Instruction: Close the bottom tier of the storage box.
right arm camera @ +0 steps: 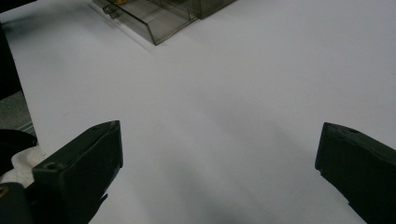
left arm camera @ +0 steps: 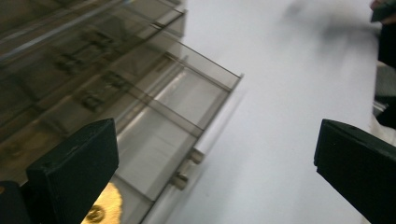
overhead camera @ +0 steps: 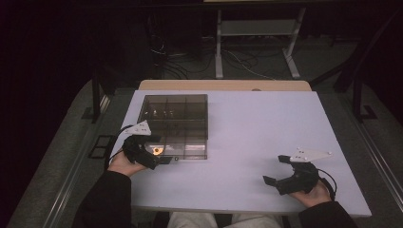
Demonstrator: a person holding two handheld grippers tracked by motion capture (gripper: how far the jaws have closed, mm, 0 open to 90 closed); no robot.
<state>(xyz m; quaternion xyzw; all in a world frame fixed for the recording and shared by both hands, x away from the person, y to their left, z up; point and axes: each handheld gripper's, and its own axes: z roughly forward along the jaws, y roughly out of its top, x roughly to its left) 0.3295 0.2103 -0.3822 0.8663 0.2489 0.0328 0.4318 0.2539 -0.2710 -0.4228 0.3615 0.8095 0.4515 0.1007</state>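
The left gripper [overhead camera: 159, 154], fingers [left arm camera: 74, 172] apart and empty, sits at the smoky transparent plastic drawer box's [overhead camera: 176, 124] pulled-out drawer [left arm camera: 180, 116]; its knobs [left arm camera: 184, 169] lie just ahead between them.

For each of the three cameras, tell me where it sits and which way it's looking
High view: above the person's side, looking down at the table; forearms and both grippers show.
Left gripper view: on the left gripper, facing the smoky drawer box; open jaws.
Right gripper view: on the right gripper, facing across the table; open jaws.
All share the box.
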